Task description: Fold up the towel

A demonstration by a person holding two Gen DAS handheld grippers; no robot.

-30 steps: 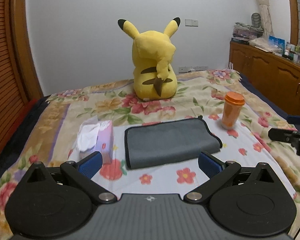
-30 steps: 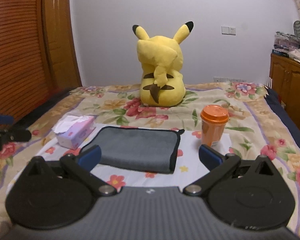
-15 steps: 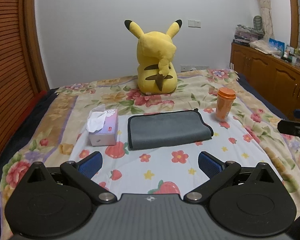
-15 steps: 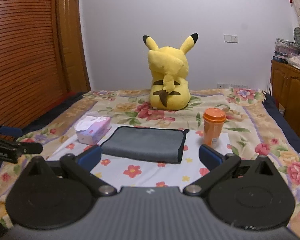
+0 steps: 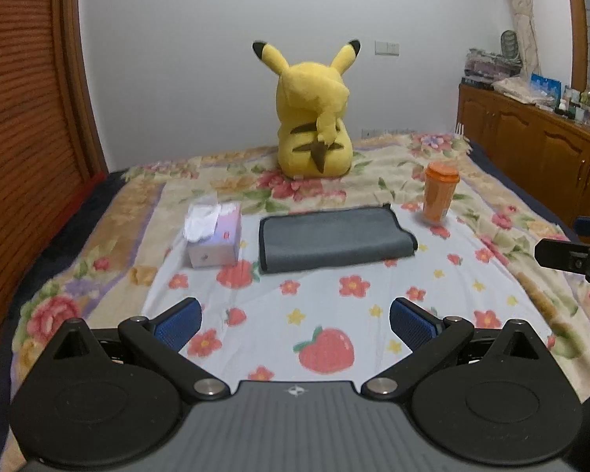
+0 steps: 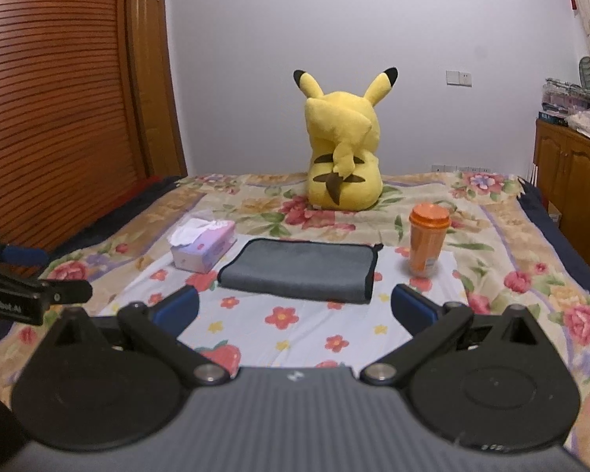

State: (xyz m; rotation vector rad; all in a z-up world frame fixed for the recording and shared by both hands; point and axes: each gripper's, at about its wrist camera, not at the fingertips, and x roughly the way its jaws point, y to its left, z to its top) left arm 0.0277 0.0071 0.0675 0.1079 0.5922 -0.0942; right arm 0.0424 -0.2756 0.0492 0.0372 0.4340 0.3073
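Observation:
A grey towel with black trim (image 5: 334, 238) lies folded into a flat rectangle on the flowered bedspread, also in the right wrist view (image 6: 301, 269). My left gripper (image 5: 295, 322) is open and empty, held well back from the towel, above the sheet. My right gripper (image 6: 295, 308) is open and empty, also back from the towel's near edge. Each gripper shows at the edge of the other's view: the right one (image 5: 570, 255), the left one (image 6: 35, 293).
A yellow plush toy (image 5: 314, 118) sits at the far end of the bed. A tissue box (image 5: 214, 234) stands left of the towel, an orange cup (image 5: 438, 192) to its right. A wooden wardrobe (image 6: 59, 98) is left, a cabinet (image 5: 531, 145) right.
Both grippers have pulled back and up from the towel, which now looks smaller and farther. Both stay open. The towel has not moved.

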